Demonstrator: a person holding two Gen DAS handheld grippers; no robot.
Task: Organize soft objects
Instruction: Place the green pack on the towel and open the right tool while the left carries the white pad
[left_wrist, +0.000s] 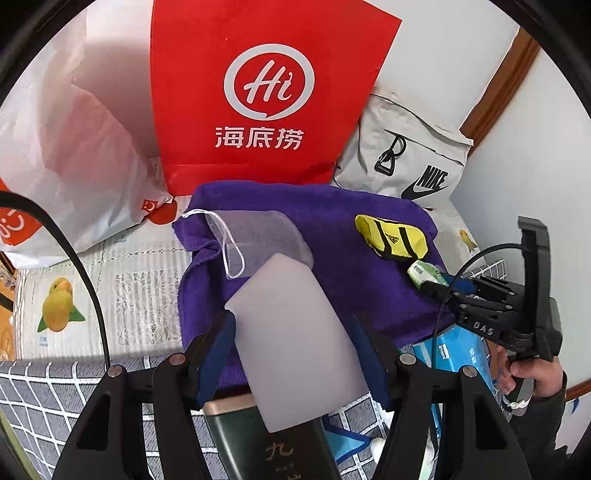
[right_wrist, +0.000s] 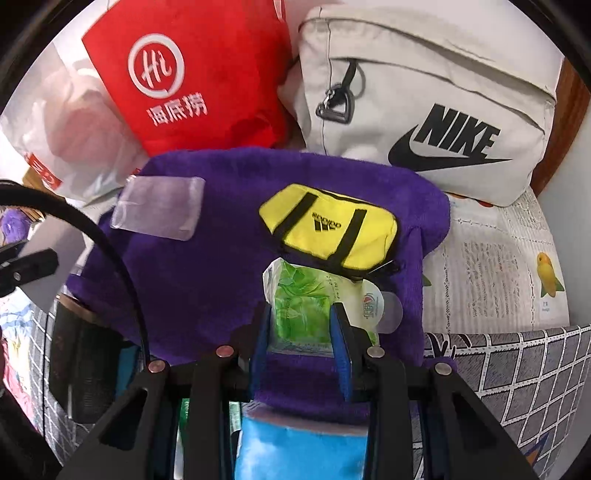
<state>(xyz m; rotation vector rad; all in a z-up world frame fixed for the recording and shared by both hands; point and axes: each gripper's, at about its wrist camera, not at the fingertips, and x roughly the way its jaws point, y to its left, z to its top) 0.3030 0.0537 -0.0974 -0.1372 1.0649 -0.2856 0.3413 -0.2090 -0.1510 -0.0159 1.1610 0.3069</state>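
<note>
Purple towel (right_wrist: 207, 273), yellow black-striped pouch (right_wrist: 328, 230), red bag (right_wrist: 207, 74), green tissue pack (right_wrist: 303, 306).

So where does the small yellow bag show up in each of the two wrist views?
Left wrist view: the yellow bag lies right of centre on the purple towel, just above the right tool's tip.
Right wrist view: the bag sits near the middle of the towel, just beyond the green tissue pack held in the right tool.
Shared landmark: the red Hi bag behind the towel.
</note>
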